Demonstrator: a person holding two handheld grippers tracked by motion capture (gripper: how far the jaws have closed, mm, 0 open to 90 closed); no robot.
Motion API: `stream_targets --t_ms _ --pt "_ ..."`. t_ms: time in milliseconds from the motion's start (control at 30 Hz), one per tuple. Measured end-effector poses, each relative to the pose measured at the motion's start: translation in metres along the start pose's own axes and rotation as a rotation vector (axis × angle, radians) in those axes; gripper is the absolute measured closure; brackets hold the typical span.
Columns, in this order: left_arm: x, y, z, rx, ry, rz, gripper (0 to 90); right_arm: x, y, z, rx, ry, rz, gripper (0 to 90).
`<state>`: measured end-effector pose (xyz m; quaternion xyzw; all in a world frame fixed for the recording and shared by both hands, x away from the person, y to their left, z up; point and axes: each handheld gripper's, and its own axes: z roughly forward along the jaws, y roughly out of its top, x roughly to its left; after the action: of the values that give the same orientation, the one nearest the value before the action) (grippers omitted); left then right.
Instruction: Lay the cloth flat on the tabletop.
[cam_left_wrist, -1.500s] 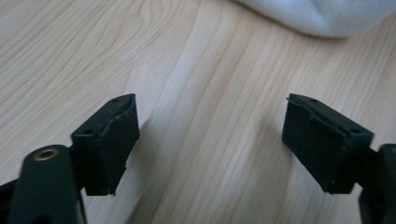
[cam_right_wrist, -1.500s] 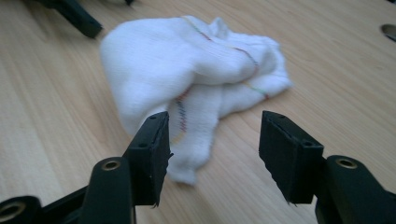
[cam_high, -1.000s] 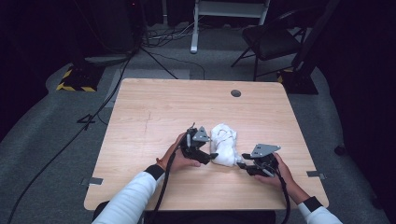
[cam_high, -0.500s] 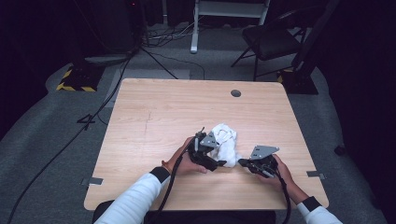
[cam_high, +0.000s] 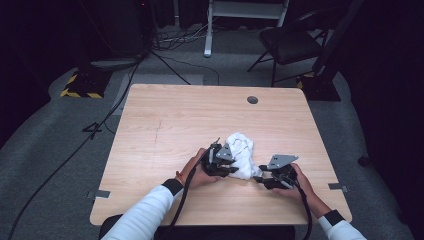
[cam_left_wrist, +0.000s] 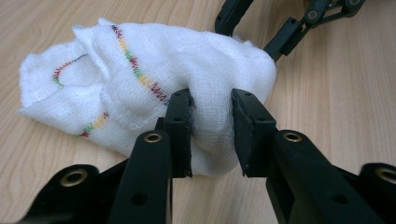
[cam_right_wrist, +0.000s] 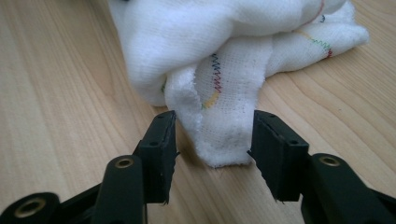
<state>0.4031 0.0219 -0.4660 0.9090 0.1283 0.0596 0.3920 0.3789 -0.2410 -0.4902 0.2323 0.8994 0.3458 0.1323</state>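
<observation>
Cloth (cam_high: 241, 152) on wooden table (cam_high: 165, 125) (dark room): left gripper (cam_left_wrist: 212, 135) pinches it, right gripper (cam_right_wrist: 212, 149) gapes.

No readable text, label, brand or number appears on the table (cam_high: 170, 120), the cloth (cam_left_wrist: 140, 70) or either gripper. The cloth carries only multicoloured zigzag stitching, not lettering. Yellow-and-black hazard stripes (cam_high: 82, 91) mark a base on the floor.

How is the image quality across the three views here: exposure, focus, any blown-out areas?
High view: table evenly lit, surroundings nearly black, mildly soft. Left gripper view: white cloth sharp, weave and stitching readable. Right gripper view: the cloth's upper part is overexposed, jaws sharp, far tabletop slightly soft.
</observation>
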Motion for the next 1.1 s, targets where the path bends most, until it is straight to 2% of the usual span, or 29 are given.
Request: stream_targets --t_ms 133,267,300,500,600,700,767,800,867,900,967,1033,1100 --pt "0.002 -0.004 -0.01 -0.003 -0.004 0.019 71.6 -0.002 0.0 0.002 -0.01 0.002 0.007 67.3" --pt "0.004 -0.009 -0.018 0.003 -0.002 0.022 71.7 -0.002 0.001 0.003 -0.01 -0.019 -0.012 84.8" --pt "0.004 -0.011 -0.022 0.011 0.0 0.044 71.8 -0.002 0.002 0.002 -0.012 -0.018 -0.018 88.1" --pt "0.004 -0.018 -0.032 0.013 0.016 0.032 70.8 0.0 0.004 -0.006 -0.03 -0.032 -0.04 89.5" --pt "0.005 -0.024 -0.041 0.004 0.03 0.027 72.2 -0.003 0.004 -0.014 -0.048 -0.047 -0.033 89.5" --pt "0.007 -0.03 -0.045 -0.003 0.019 0.017 84.5 -0.005 0.002 -0.022 -0.068 -0.041 -0.021 89.6" --pt "0.007 -0.03 -0.043 -0.001 0.011 0.008 85.2 -0.004 0.002 -0.025 -0.065 -0.044 -0.025 89.6" --pt "0.007 -0.029 -0.042 -0.004 0.014 0.003 82.3 -0.004 0.001 -0.025 -0.062 -0.043 -0.029 89.6" --pt "0.005 -0.024 -0.039 -0.012 0.019 -0.021 67.4 -0.003 0.0 -0.026 -0.053 -0.043 -0.032 89.6" --pt "0.004 -0.022 -0.039 -0.033 0.018 -0.026 64.5 -0.002 -0.001 -0.026 -0.052 -0.042 -0.034 89.6" --pt "0.0 -0.014 -0.037 -0.064 0.041 -0.057 48.5 -0.002 -0.001 -0.026 -0.048 -0.039 -0.037 89.6" --pt "-0.002 -0.008 -0.035 -0.091 0.037 -0.074 43.7 -0.001 -0.001 -0.026 -0.047 -0.043 -0.038 89.5" --pt "-0.005 -0.001 -0.029 -0.098 0.037 -0.093 35.1 0.0 -0.001 -0.025 -0.043 -0.04 -0.042 89.6"
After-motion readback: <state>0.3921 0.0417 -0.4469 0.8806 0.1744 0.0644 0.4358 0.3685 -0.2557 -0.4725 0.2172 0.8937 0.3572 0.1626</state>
